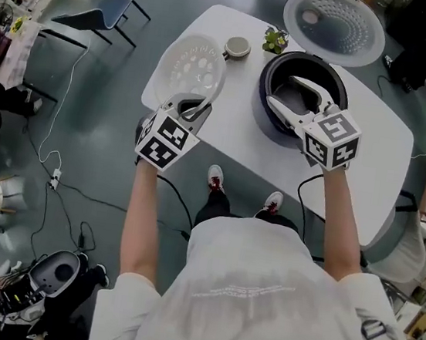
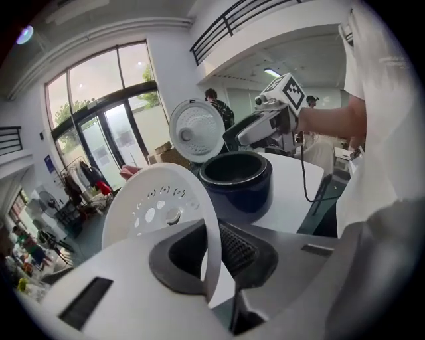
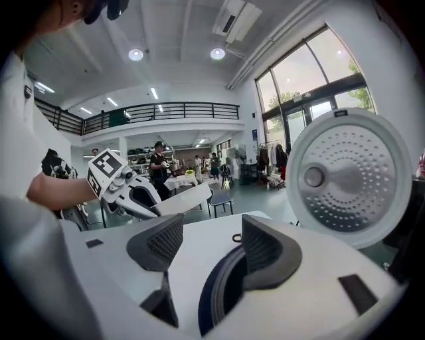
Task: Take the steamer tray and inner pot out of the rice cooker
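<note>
While pinched by its near rim in the narrowly shut left gripper (image 1: 198,109), held tilted over the left edge of the table (image 1: 232,141) — steamer tray (image 1: 192,65), well clear of the rice cooker (image 1: 265,83), bare tabletop between. At the cooker's near rim, right gripper (image 1: 281,95) spread wide, pressing nothing — inner pot (image 1: 296,100) seated inside, lid (image 1: 333,26) up behind.

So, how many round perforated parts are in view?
2: the white round plastic steamer tray clamped in the left gripper, and the perforated plate inside the raised lid behind the dark rice cooker.
</note>
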A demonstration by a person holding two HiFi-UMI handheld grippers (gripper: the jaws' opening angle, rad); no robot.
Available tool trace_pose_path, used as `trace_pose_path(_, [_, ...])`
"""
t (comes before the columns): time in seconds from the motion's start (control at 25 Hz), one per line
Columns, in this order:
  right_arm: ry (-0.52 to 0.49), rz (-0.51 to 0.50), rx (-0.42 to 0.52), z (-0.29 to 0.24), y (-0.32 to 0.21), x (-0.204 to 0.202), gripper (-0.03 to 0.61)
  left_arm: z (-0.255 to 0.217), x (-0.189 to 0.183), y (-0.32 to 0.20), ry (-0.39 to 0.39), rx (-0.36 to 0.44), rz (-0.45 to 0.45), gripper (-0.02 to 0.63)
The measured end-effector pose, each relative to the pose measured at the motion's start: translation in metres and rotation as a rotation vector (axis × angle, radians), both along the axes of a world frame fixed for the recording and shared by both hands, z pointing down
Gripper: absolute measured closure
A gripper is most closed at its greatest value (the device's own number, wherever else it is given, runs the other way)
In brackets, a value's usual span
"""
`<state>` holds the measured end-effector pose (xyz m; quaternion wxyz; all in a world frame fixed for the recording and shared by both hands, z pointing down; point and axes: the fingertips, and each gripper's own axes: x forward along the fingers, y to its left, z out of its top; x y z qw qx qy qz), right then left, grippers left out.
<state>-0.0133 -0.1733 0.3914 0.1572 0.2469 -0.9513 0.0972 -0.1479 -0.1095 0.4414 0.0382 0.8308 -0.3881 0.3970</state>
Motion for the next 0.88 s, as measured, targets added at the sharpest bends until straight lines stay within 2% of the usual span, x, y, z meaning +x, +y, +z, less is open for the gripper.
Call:
trace_pose_path(0.16, [0.001,-0.027,-0.036,0.013,-0.007,-0.034,0.287,0.025,-0.035,-0.002,-0.036,-0.055,-0.038,0.569])
trace_pose_path(0.32, [0.006,-0.029,-0.072,0.028,-0.013,-0.069,0.287,0.059,-0.066,-0.005,-0.06,-0.131,-0.024,0.568])
trace_pose_path(0.52, [0.027,-0.015,-0.104,0.049,-0.023,-0.104,0.287,0.11,-0.097,-0.02,-0.116,-0.213,0.033,0.566])
trace_pose_path(0.72, [0.042,0.043,-0.14,0.066,-0.038,-0.128,0.287,0.149,-0.118,-0.042,-0.144,-0.282,0.108,0.565])
trace_pose_path(0.88, [0.056,0.082,-0.182,0.083,-0.051,-0.137,0.287,0.175,-0.13,-0.063,-0.212,-0.311,0.167,0.565])
